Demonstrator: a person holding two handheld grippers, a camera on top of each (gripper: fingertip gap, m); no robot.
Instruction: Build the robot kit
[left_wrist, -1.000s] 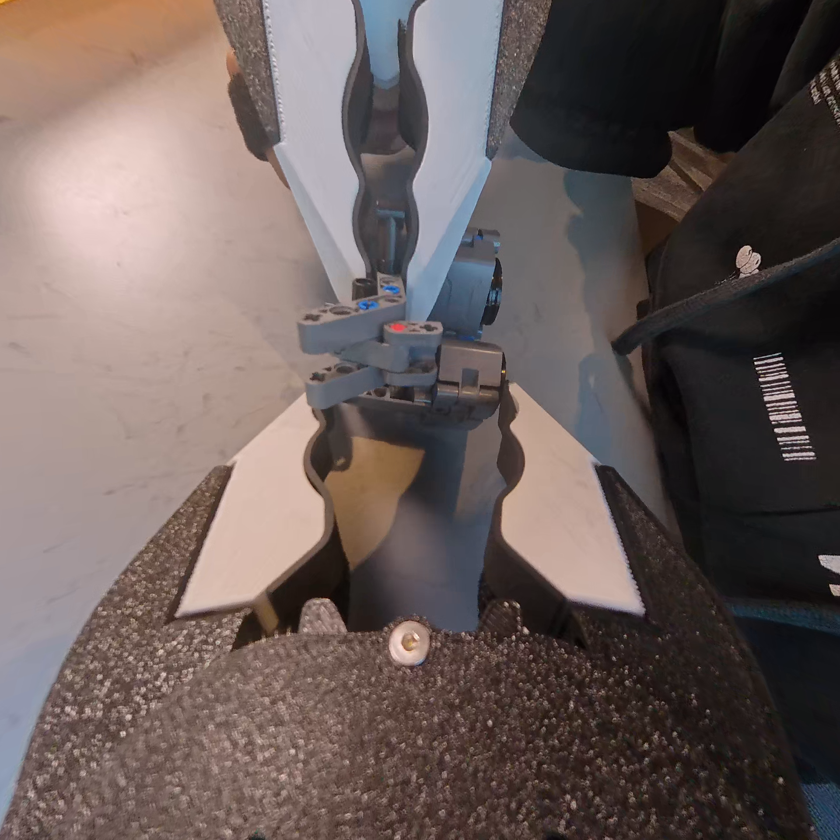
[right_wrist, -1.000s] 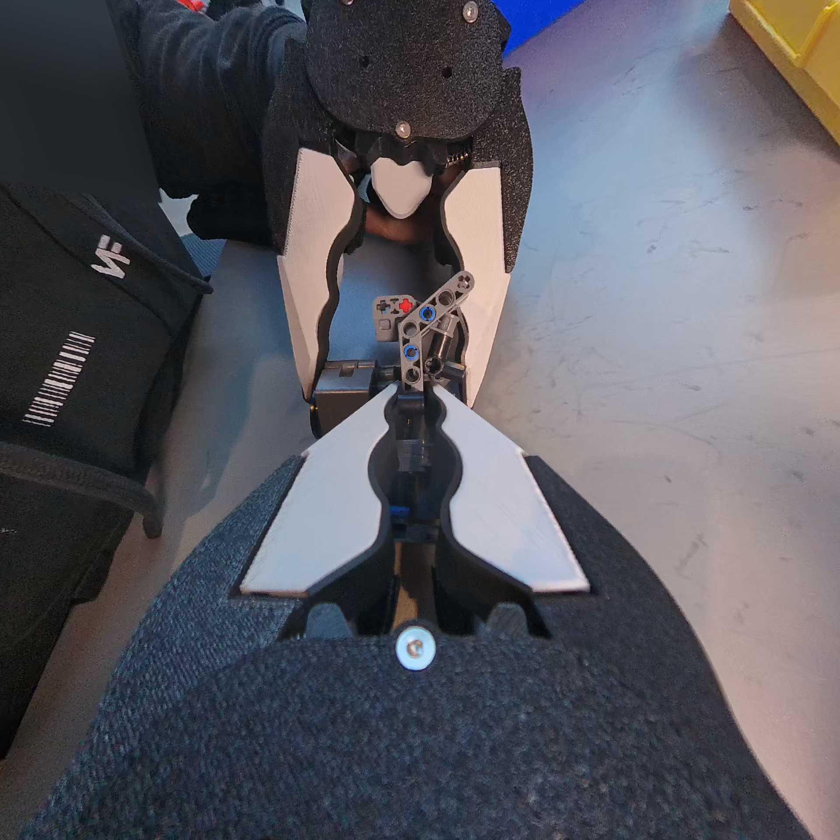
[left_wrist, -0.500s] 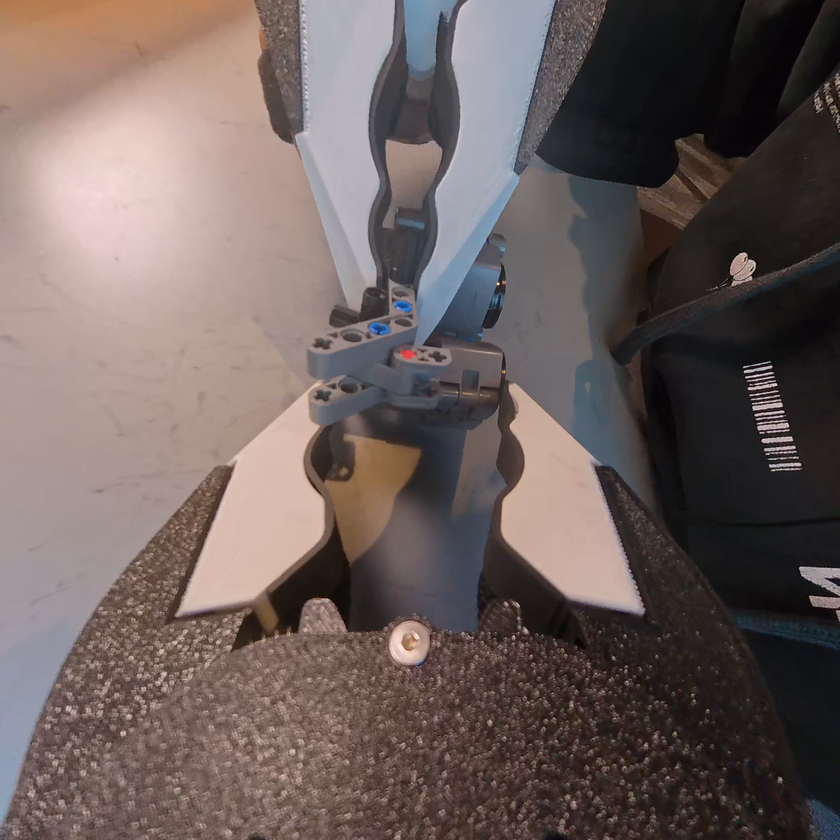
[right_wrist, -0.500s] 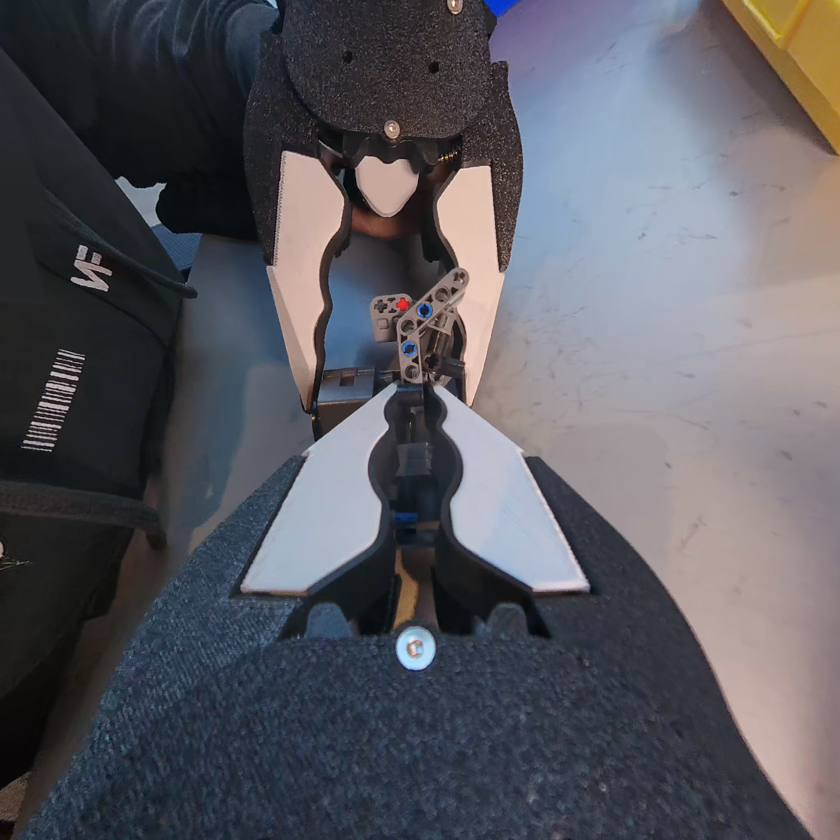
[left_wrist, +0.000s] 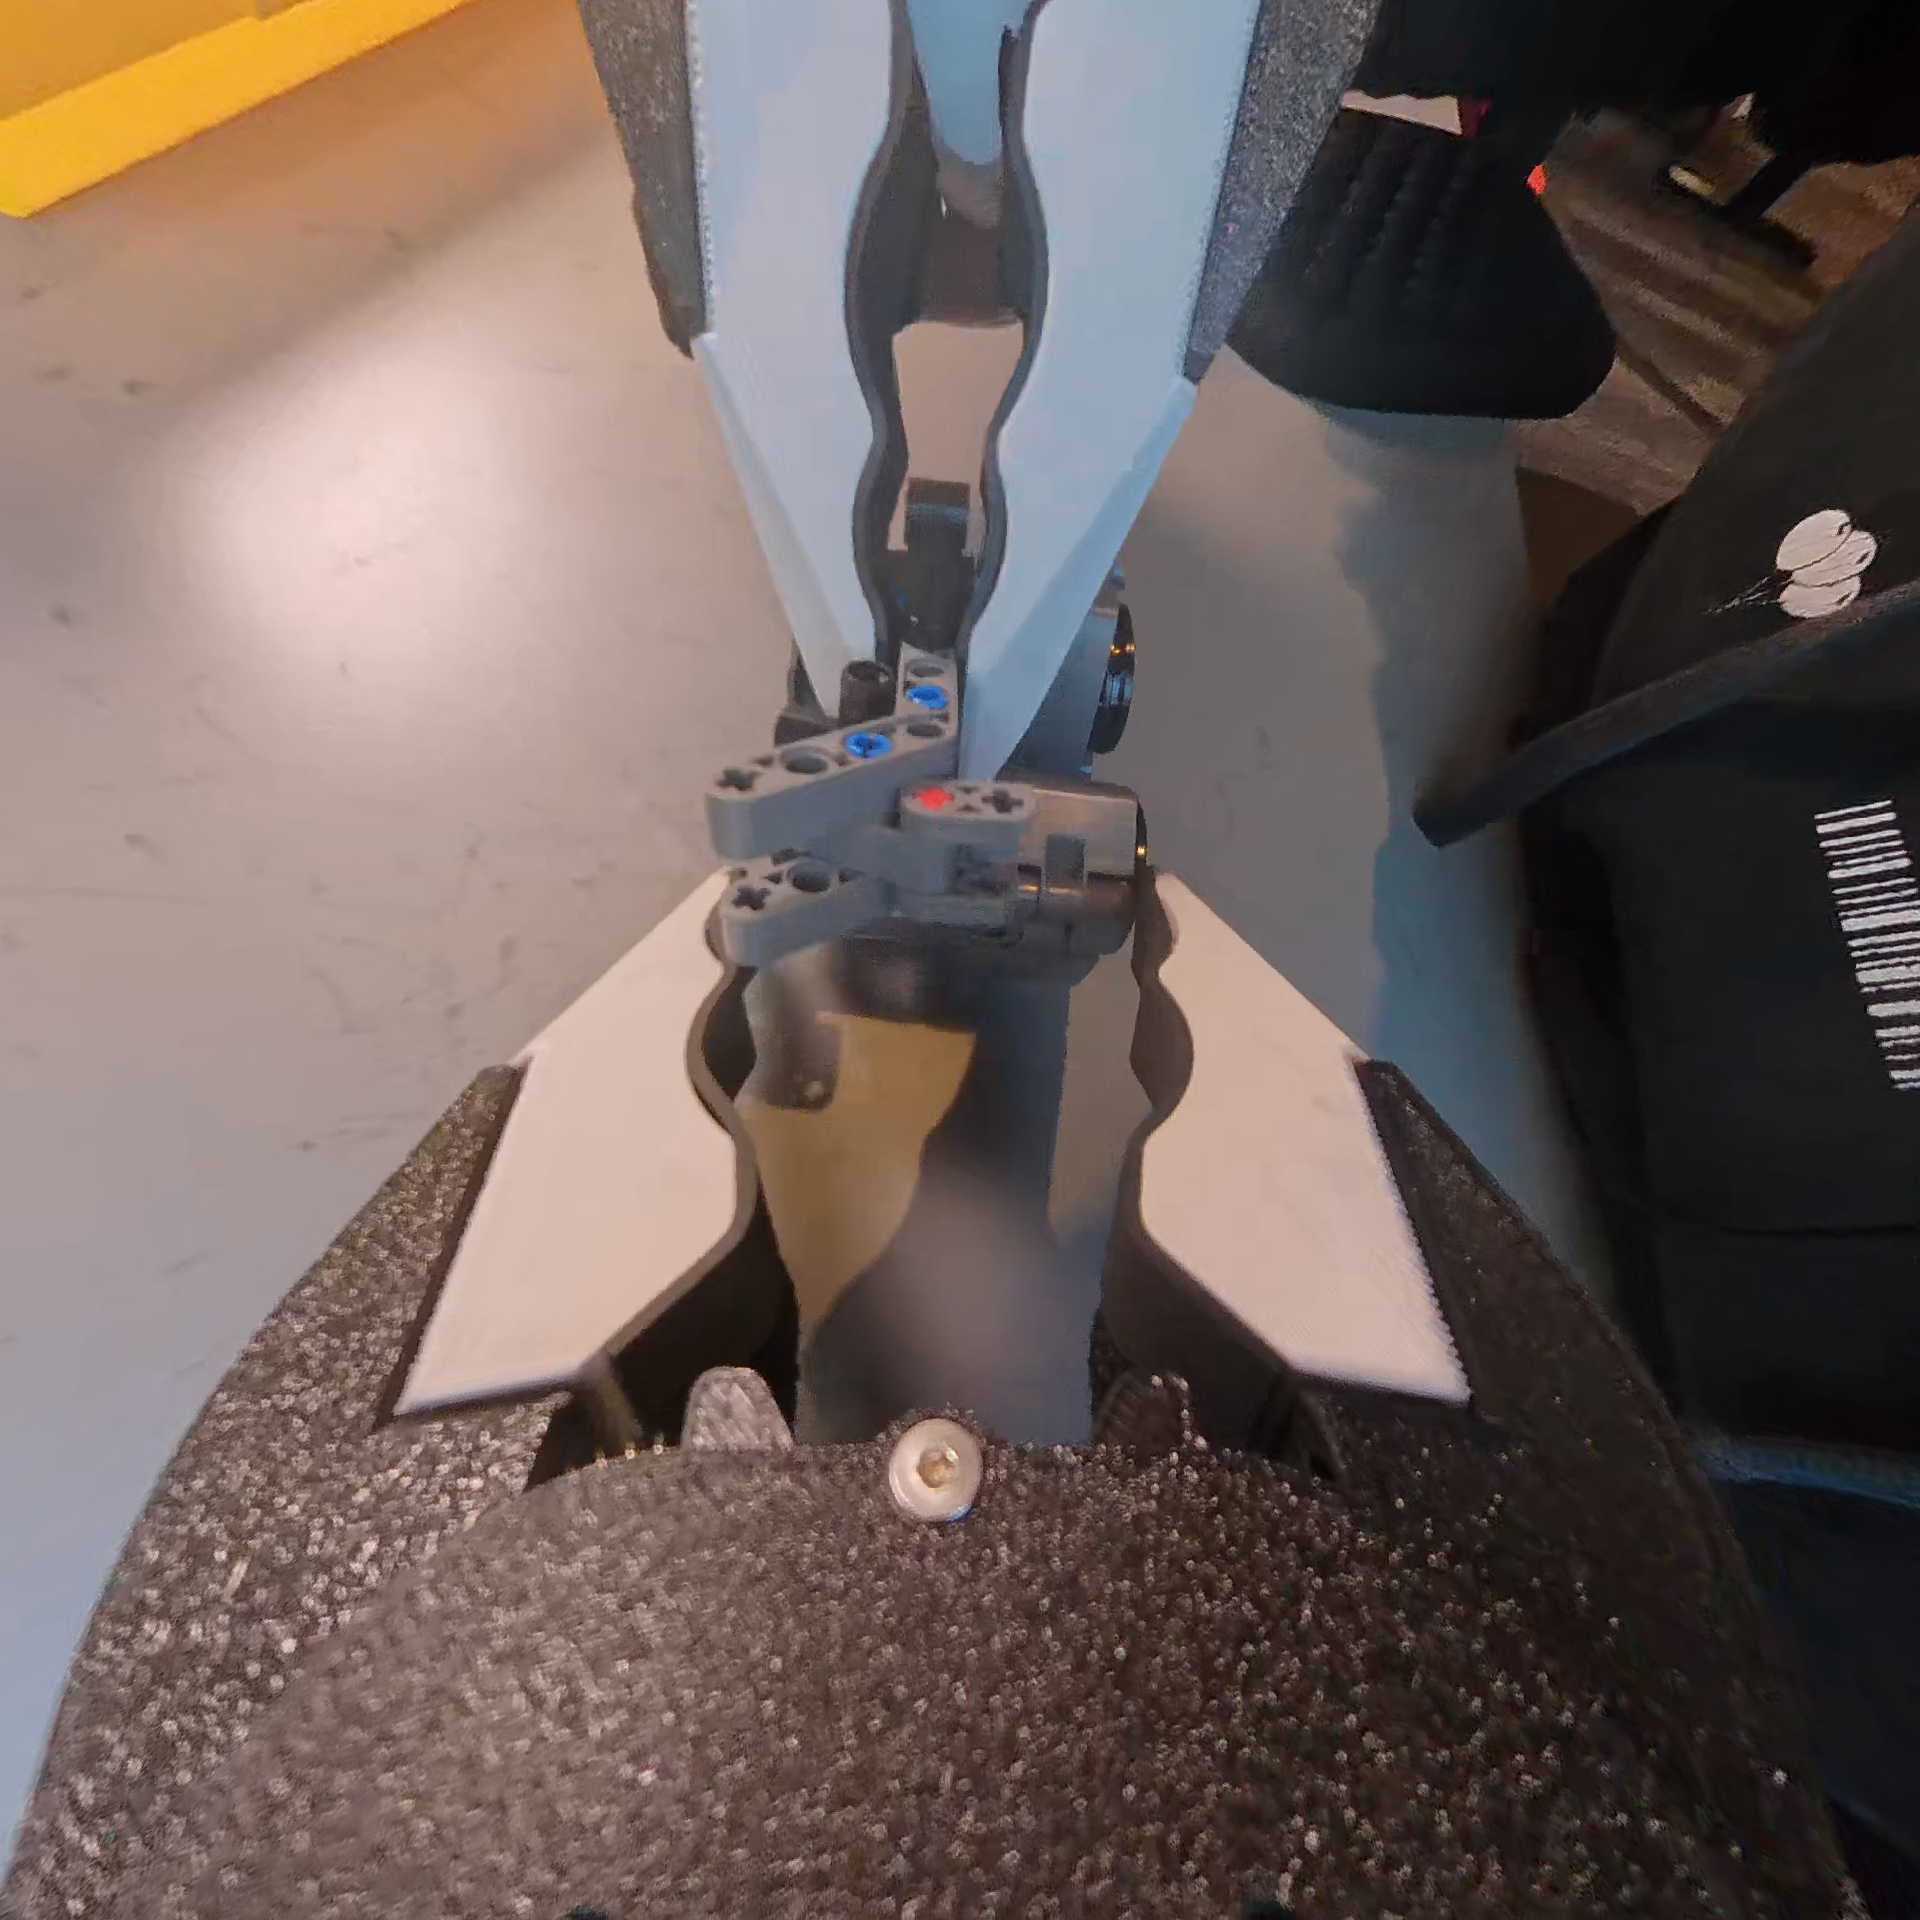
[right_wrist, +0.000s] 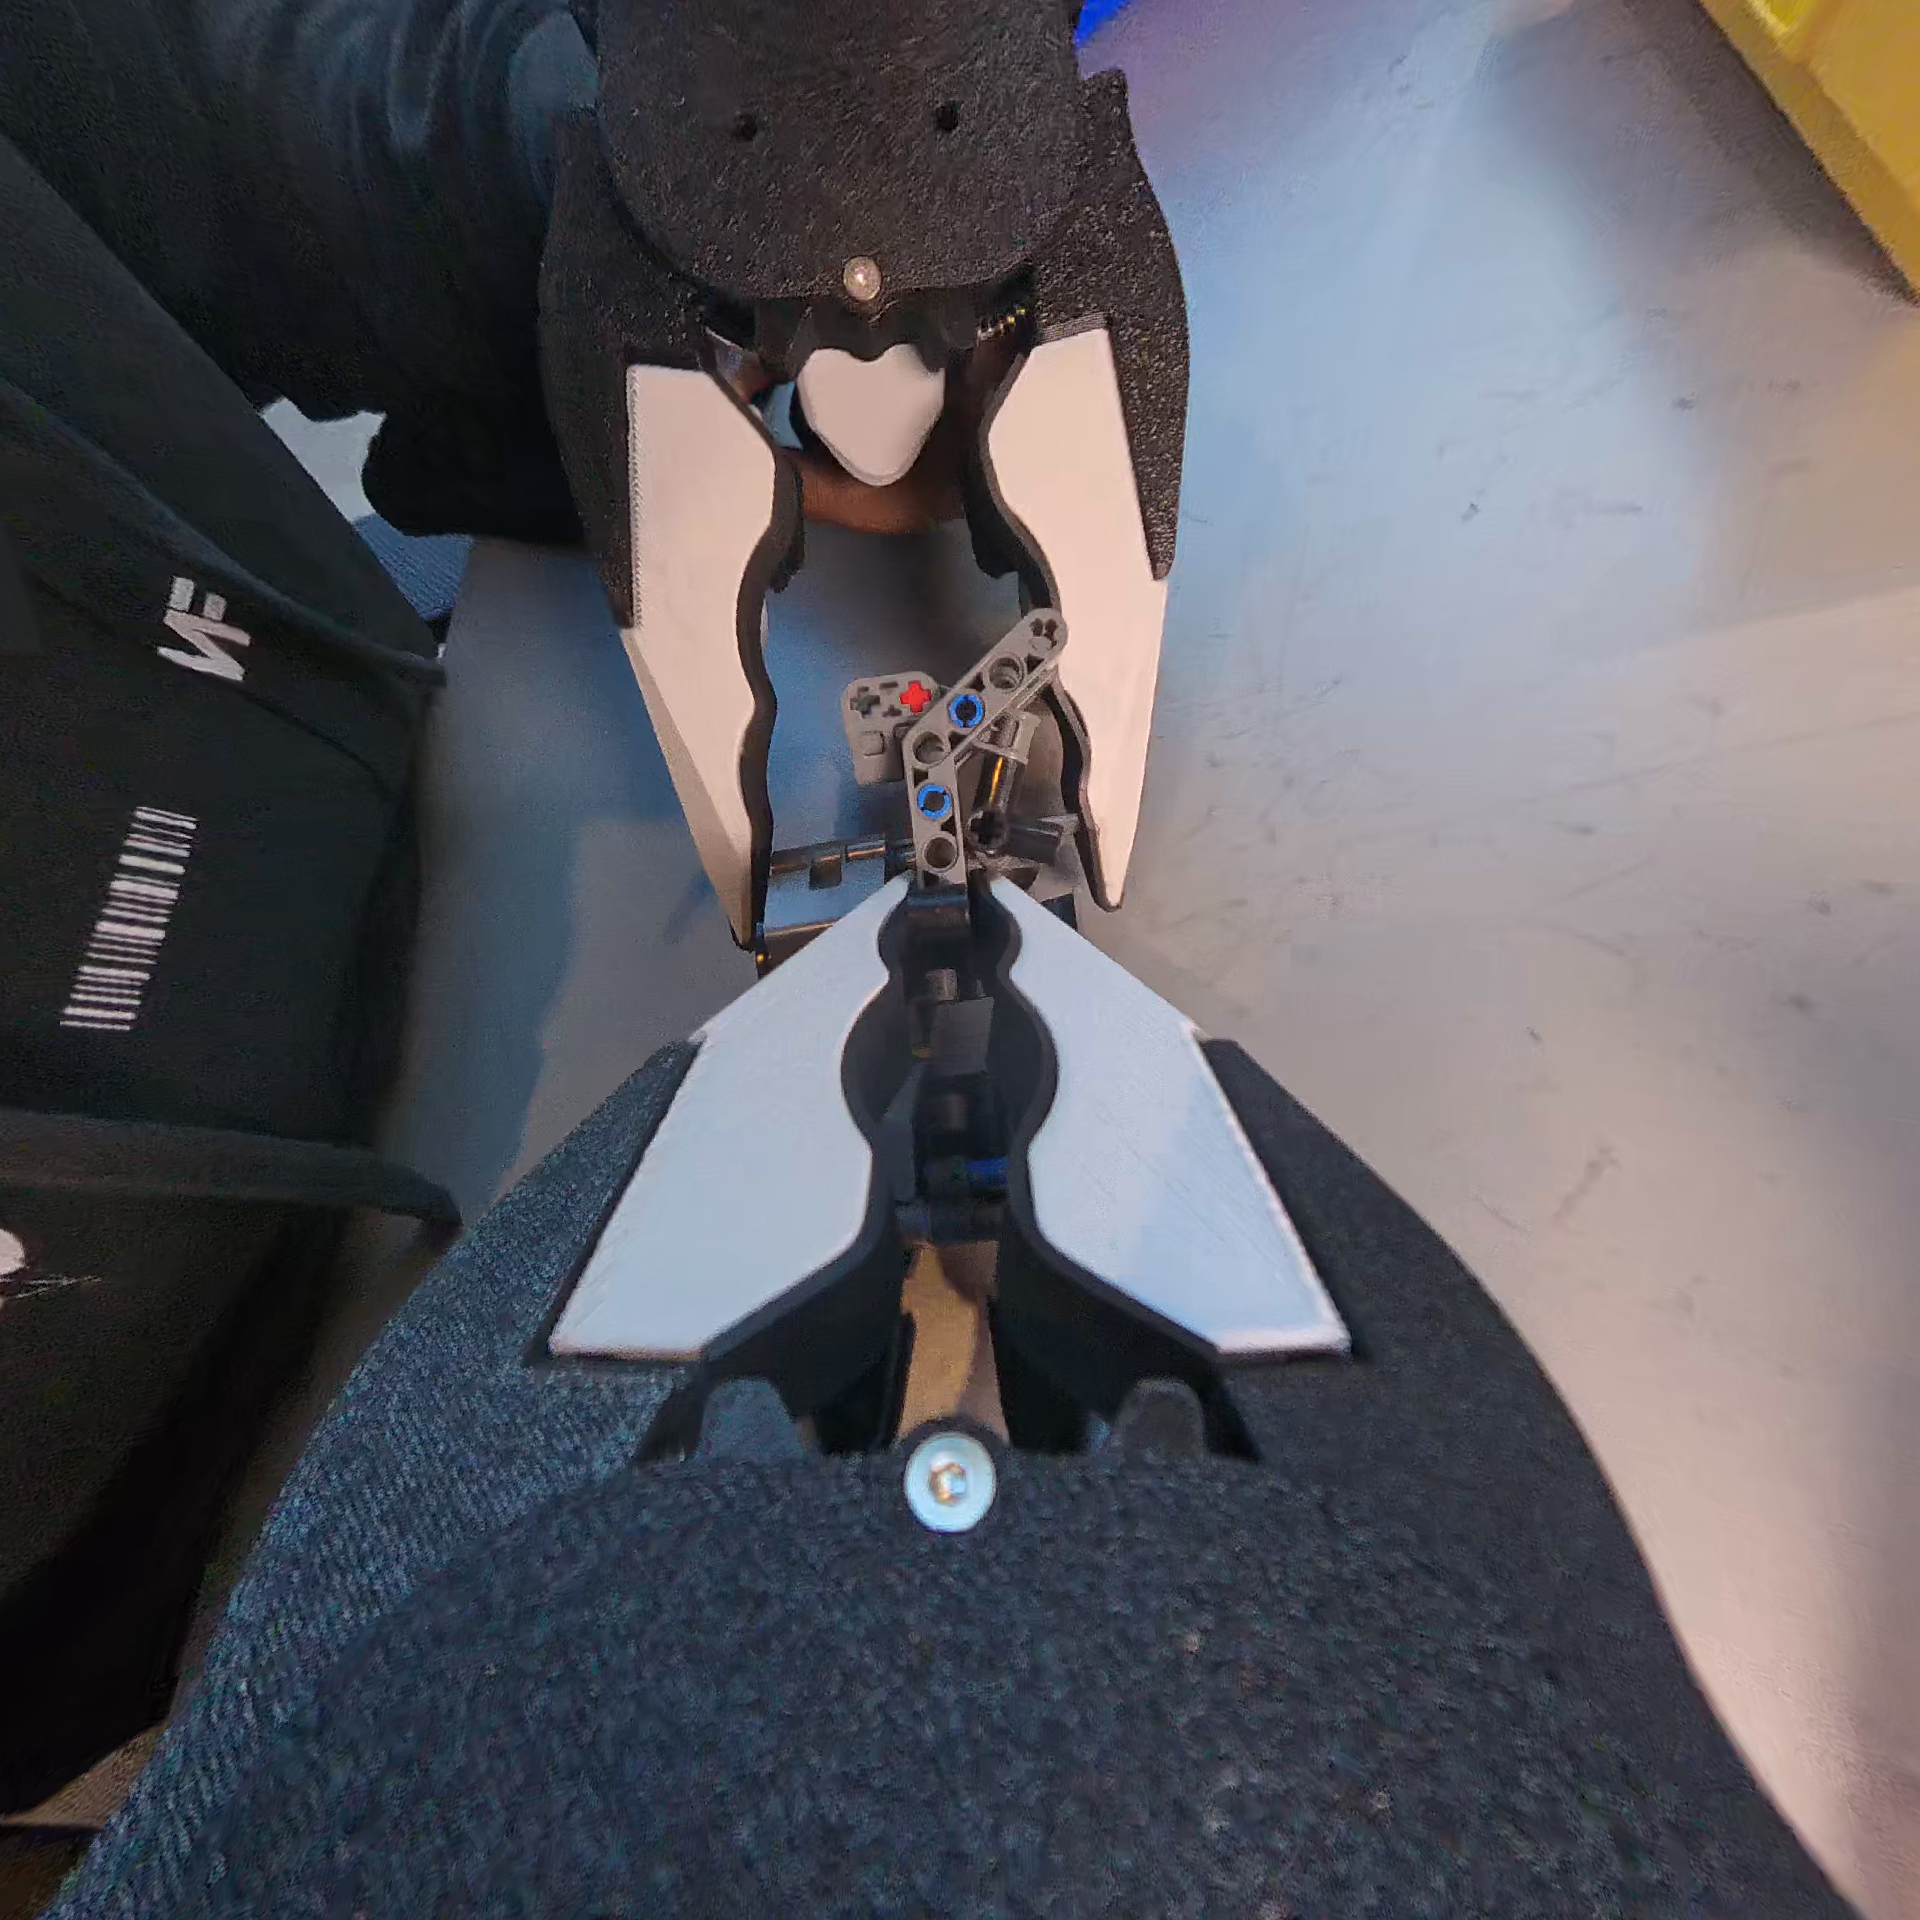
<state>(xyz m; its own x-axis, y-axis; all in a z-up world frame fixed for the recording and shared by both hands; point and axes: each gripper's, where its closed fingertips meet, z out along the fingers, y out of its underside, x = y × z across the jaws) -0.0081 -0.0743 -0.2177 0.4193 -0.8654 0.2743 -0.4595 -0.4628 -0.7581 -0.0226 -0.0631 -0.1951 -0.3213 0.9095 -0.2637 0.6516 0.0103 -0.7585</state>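
Grey table (left_wrist: 312, 623): yellow bin (left_wrist: 208, 94) newly visible

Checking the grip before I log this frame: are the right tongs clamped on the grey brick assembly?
Yes, the right tongs are pinched tight around the near end of the grey brick assembly, their tips nearly meeting.

Open grey worktop (right_wrist: 1507, 727) on the right hand-held gripper's right side. Black bag (right_wrist: 177, 831) crowds the other side, near the grey brick assembly (left_wrist: 914, 831). Yellow bin (right_wrist: 1849, 114) at far edge.
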